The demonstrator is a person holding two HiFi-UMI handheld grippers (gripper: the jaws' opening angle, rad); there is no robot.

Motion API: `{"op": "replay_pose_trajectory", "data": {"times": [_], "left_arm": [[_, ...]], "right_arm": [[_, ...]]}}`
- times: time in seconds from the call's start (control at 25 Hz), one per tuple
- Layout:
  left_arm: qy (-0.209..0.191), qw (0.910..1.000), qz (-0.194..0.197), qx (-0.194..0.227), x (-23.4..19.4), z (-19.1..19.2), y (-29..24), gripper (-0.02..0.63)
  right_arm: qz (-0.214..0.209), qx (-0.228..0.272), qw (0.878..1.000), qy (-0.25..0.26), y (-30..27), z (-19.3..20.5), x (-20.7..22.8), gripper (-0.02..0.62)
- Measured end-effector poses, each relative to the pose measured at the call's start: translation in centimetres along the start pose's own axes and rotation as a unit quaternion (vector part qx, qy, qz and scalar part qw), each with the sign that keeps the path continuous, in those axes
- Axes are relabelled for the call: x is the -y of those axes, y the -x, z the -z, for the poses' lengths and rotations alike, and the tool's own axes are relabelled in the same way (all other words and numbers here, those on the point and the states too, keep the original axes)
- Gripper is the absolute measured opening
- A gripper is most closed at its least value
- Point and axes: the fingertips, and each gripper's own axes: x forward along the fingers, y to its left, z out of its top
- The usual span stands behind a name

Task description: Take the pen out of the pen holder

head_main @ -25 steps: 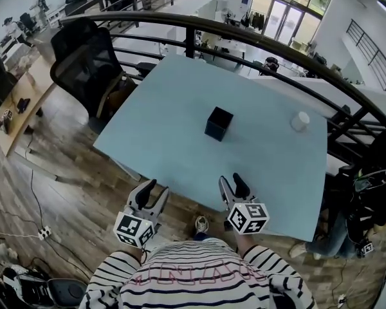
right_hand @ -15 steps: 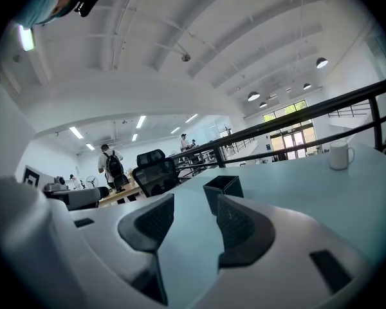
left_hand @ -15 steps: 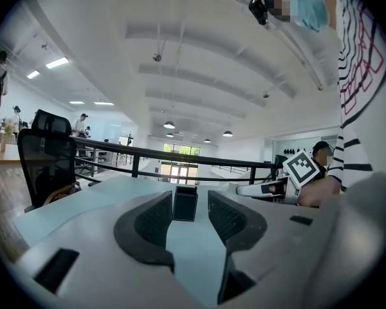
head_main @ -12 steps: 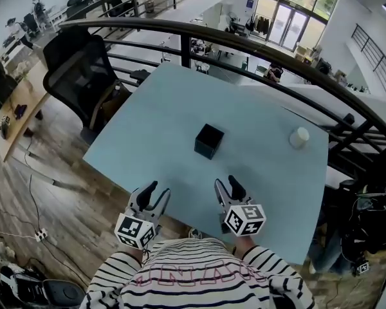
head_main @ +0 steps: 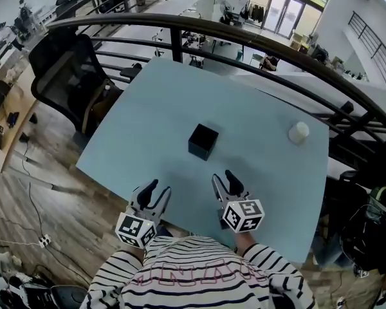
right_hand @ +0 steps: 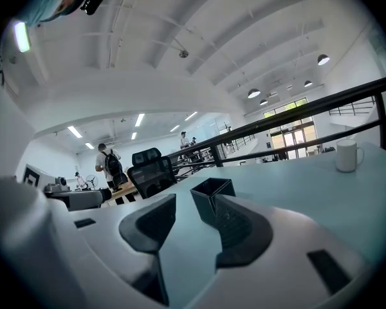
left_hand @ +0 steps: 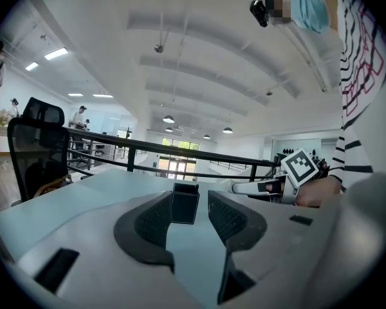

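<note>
The black square pen holder (head_main: pixel 202 141) stands near the middle of the pale blue table (head_main: pixel 257 114). I see no pen sticking out of it in any view. My left gripper (head_main: pixel 159 188) is open over the table's near edge, with the pen holder (left_hand: pixel 184 203) straight ahead beyond its fingertips. My right gripper (head_main: pixel 222 176) is to the right of it, also short of the holder (right_hand: pixel 212 197). Its jaws are closing, still wide apart, with nothing between them. Each gripper view shows the other gripper off to the side.
A white cup (head_main: pixel 298 132) stands at the table's far right, also seen as the cup (right_hand: pixel 347 154) in the right gripper view. A black office chair (head_main: pixel 64 76) sits off the table's left side. A dark railing (head_main: pixel 244 37) runs behind the table. People stand far off in the office.
Both grippers have moved forward from in front of the table's near edge to over it, closer to the pen holder. The holder and cup have not moved on the table.
</note>
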Motion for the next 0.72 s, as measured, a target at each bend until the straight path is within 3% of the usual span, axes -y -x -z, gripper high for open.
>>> {"op": "replay_pose_trajectory", "data": {"times": [0.32, 0.72], "left_arm": [[-0.016, 0.9975, 0.066, -0.021, -3.1, -1.3, -3.3, 0.150], [-0.038, 0.9860, 0.158, -0.039, -6.2, -2.4, -6.5, 0.150]], "right_arm": [[0.061, 0.016, 0.998, -0.013, -2.4, -1.0, 0.3, 0.194], [0.133, 0.040, 0.990, -0.018, -5.6, -1.7, 0.0, 0.184]]}}
